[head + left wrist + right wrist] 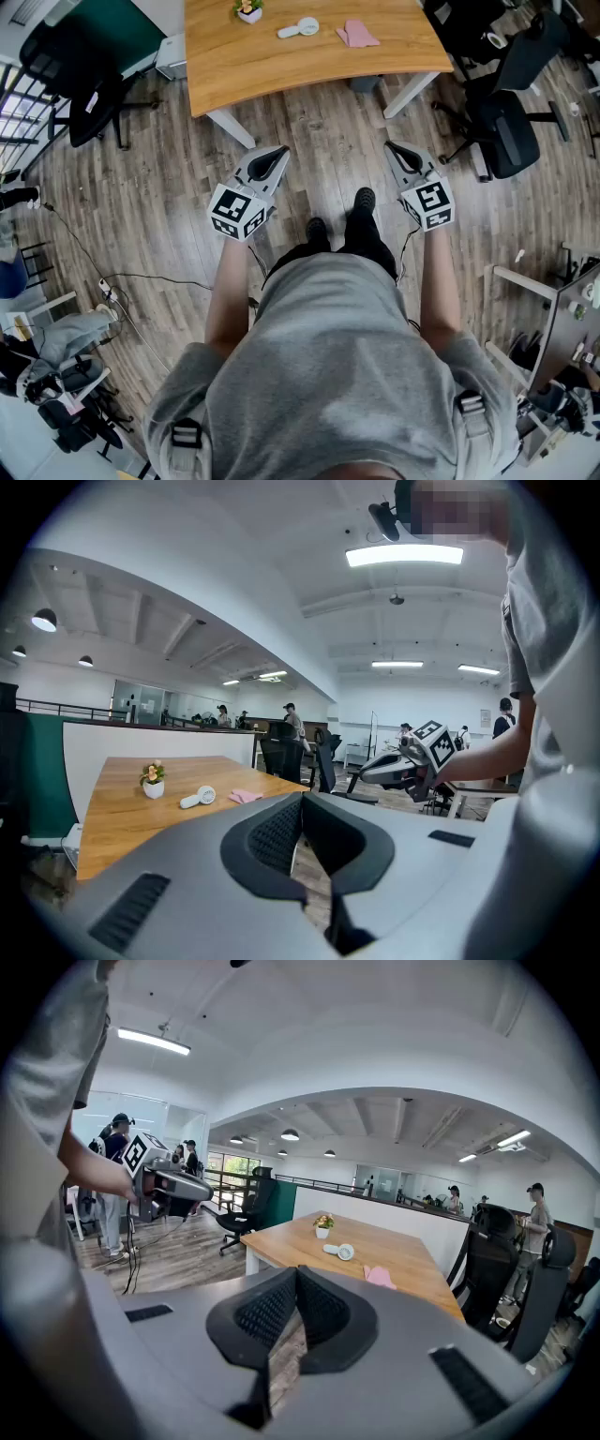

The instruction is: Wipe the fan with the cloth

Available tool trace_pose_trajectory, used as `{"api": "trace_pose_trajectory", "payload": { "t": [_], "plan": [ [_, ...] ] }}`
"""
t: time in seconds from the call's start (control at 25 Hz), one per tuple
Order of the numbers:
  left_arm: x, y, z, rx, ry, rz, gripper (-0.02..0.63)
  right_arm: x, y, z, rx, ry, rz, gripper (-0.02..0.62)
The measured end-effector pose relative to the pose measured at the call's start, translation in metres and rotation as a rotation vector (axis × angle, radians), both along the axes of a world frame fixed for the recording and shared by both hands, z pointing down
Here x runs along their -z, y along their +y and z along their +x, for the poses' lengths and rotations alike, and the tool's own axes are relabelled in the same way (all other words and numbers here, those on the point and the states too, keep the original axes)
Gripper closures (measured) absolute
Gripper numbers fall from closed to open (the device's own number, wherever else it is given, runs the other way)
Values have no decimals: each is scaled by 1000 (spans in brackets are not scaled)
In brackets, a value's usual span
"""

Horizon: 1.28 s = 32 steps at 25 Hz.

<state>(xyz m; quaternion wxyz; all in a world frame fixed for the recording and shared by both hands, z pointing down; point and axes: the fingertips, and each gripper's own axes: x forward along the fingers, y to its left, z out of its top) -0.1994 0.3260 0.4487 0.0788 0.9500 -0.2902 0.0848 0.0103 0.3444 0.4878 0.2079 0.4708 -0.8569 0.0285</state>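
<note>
Left gripper (277, 152) and right gripper (393, 147) hang pressed together, empty, short of the table (281, 66). Fan (298, 28) and cloth (357, 35) lie on it, so wiping seems unstarted.

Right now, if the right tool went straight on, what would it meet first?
Nothing close. The right tool points over the floor toward the table; probably the table's near edge comes first, but depth is unclear.

One fan (300, 28), one cloth (357, 35), one flowerpot (248, 10)
</note>
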Motion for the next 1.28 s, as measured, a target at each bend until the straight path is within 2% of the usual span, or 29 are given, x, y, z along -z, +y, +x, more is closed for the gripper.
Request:
{"api": "trace_pose_trajectory", "payload": {
  "t": [0.36,0.56,1.28],
  "plan": [
    [-2,7,-4,12,-5,1,586,-4,11,-5,5,19,-3,592],
    [-2,12,-3,7,-8,2,586,-4,18,-6,0,-19,-4,591],
    [6,13,1,2,-16,21,584,2,18,-2,5,-13,13,589]
  ]
}}
